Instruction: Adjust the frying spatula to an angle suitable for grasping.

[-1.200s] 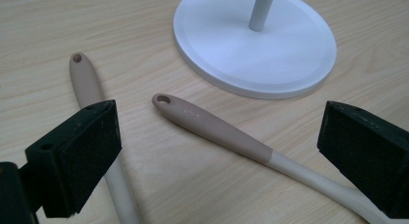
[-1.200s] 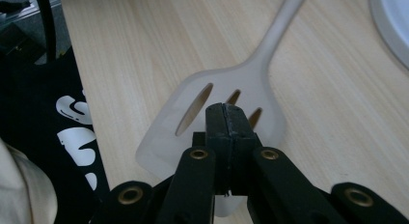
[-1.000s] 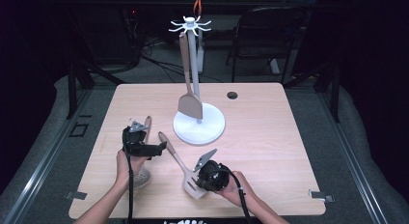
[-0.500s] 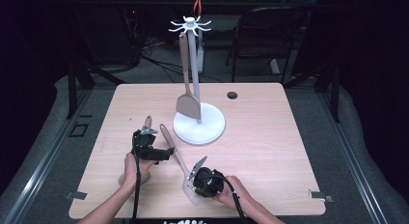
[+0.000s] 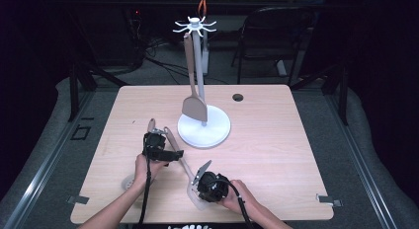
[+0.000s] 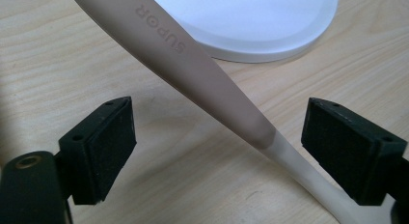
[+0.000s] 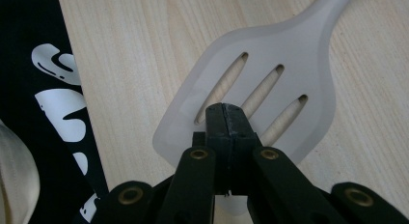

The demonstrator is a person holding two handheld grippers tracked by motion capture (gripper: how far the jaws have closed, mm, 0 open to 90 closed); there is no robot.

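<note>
Looking down from the high view, the person's left gripper [image 5: 159,149] straddled the taupe handle of a slotted spatula with a translucent white head [image 5: 174,145], which lay aslant on the pale wooden table [image 5: 276,140], while the right gripper [image 5: 203,177] sat at the head end near the table's front edge. Beyond the left gripper stood a white rack with a round base and a crown of hooks [image 5: 204,125], a second taupe spatula [image 5: 193,103] hanging from it.

Seen from the left gripper view, the jaws stood wide but had just been closing, the slotted spatula's handle [image 6: 202,74] running diagonally between the pads without either touching it; the rack's base [image 6: 260,21] lay just ahead. To grip well, the pads probably needed centring on the taupe part above the pale neck and squaring to the handle before closing, or the tapered shaft could twist out.

Along the right gripper view, the jaws were pinched fully together on the near edge of the slotted head [image 7: 260,103]. That grip looked thin, so it should likely hold steady and lift only once the left had closed.
</note>
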